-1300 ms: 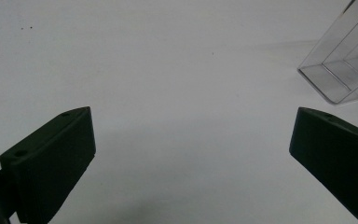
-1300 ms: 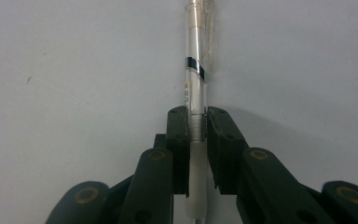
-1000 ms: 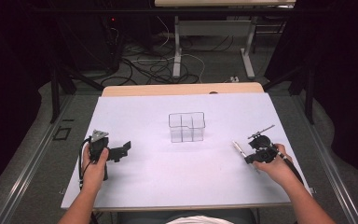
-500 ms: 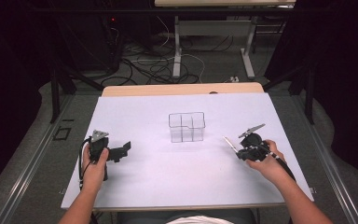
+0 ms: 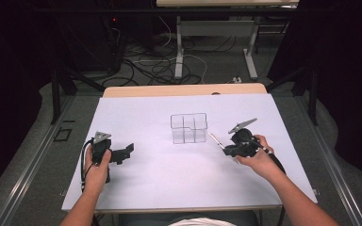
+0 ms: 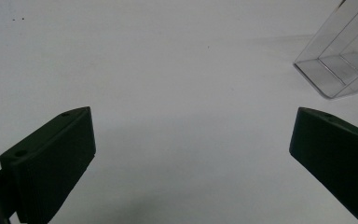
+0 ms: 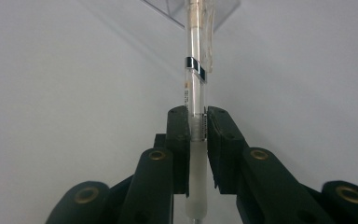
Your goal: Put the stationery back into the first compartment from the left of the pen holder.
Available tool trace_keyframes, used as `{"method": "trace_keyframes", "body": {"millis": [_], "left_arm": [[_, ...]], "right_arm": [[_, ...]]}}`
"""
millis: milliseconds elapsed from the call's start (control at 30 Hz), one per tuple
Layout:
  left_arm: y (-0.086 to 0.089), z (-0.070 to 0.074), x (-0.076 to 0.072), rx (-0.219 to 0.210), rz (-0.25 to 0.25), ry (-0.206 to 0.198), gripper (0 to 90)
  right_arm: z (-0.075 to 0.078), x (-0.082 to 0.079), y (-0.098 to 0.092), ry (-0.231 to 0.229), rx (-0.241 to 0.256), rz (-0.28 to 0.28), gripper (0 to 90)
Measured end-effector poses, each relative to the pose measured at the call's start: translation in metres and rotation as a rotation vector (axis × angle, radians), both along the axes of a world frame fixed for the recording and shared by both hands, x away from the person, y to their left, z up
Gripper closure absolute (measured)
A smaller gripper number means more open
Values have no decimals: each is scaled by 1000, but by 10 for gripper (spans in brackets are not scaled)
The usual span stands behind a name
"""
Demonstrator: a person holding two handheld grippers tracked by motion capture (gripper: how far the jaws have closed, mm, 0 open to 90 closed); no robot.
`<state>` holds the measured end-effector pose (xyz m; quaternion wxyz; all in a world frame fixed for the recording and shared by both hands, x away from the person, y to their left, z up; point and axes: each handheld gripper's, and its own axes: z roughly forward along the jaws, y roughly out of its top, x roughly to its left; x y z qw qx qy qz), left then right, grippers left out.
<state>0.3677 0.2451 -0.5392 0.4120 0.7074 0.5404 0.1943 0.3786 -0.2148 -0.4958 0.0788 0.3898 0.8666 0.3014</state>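
Note:
A clear plastic organiser (image 5: 189, 128) with several compartments stands mid-table; its corner (image 6: 340, 70) is at the upper right of the left gripper view. My right gripper (image 5: 227, 149) is shut on a clear pen (image 7: 196, 84) with a black band, which points toward the organiser's edge (image 7: 200, 7). In the high view the pen (image 5: 215, 140) sticks out up and left, its tip just right of the organiser. My left gripper (image 5: 128, 151) rests at the table's left, open, with nothing between its jaws (image 6: 191, 154).
A white sheet (image 5: 169, 179) covers the wooden table (image 5: 184, 90). Beyond the far edge lie floor cables (image 5: 160, 66) and desk legs (image 5: 179, 47). Metal rails (image 5: 33, 160) run along both sides of the table.
My right gripper has carried the pen left and slightly forward, toward the organiser. The left gripper has stayed where it was.

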Motion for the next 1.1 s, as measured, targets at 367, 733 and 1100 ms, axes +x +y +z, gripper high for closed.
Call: {"method": "trace_keyframes", "body": {"millis": [367,733,1100], "left_arm": [[-5,4,0,-25,-22,0,2],[-19,12,-4,-68,-118,-9,1],[-34,18,-9,-40,-200,-24,2]], "right_arm": [[15,1,44,-10,66,103,800],[12,3,64,-9,42,163,800],[17,-8,72,-166,-31,227,800]]}}
